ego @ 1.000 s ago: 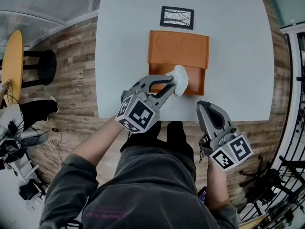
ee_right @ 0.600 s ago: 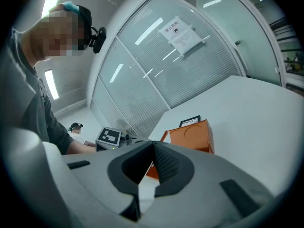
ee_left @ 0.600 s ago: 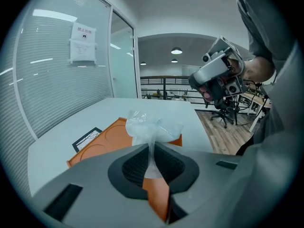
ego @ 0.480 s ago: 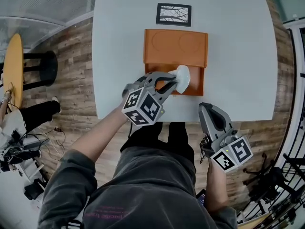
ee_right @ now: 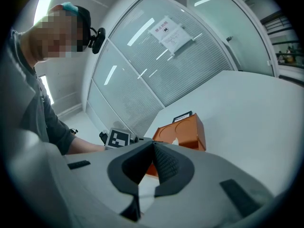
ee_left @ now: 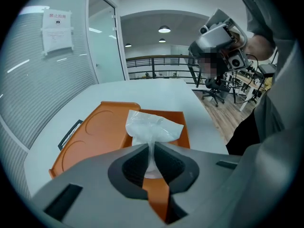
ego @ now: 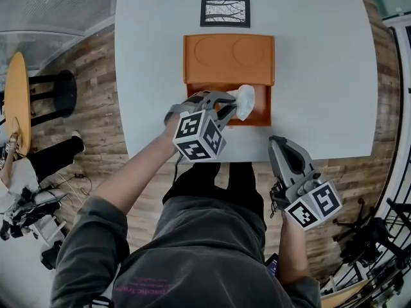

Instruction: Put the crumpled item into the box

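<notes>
Over the box (ego: 228, 53): crumpled item (ego: 245, 101) is pinched between left gripper (ego: 230, 106) jaws, arm stretched forward.
Right gripper (ego: 278, 142): held at worktop (ego: 321, 56) edge, jaws together, empty.

L gripper (ego: 233, 105) carried crumpled item (ego: 245, 101) farther over box (ego: 226, 54), prob lower.

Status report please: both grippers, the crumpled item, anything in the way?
Left gripper shut on crumpled white item. Item over the orange box, not released. Right gripper shut, empty, near table edge. Path clear.

Crinkly translucent plastic item (ego: 244, 101), smooth matt orange box (ego: 228, 53)
</notes>
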`<state>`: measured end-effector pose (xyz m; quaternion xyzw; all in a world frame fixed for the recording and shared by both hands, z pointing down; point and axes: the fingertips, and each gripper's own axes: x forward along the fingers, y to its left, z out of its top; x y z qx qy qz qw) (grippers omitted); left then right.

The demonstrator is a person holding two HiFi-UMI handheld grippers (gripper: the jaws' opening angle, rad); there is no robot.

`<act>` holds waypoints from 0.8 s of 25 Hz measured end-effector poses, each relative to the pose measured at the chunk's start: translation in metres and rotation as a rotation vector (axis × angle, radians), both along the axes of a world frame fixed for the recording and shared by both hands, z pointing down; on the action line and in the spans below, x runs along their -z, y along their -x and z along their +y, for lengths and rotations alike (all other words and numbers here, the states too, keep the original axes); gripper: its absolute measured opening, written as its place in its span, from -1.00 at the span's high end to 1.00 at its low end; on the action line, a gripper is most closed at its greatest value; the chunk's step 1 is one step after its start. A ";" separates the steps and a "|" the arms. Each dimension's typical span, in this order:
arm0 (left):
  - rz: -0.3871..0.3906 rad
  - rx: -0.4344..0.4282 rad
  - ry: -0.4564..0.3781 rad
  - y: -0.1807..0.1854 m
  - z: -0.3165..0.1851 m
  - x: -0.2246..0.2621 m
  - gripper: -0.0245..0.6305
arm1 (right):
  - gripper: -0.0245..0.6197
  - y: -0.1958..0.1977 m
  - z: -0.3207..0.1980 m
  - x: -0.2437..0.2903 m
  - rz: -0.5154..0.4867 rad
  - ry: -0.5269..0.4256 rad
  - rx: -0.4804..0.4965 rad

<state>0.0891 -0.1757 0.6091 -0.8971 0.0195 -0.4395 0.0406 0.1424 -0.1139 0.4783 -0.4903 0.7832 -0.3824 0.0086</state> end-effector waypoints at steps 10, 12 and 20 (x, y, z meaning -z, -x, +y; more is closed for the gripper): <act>-0.134 -0.082 0.001 -0.003 0.008 -0.027 0.78 | 0.92 -0.007 0.003 -0.009 -0.010 0.020 -0.006; -0.154 -0.088 -0.008 -0.003 0.007 -0.032 0.78 | 0.92 -0.008 0.003 -0.011 -0.012 0.024 -0.006; -0.260 -0.109 -0.004 0.002 0.008 -0.049 0.78 | 0.92 -0.013 0.003 -0.015 -0.017 0.033 -0.009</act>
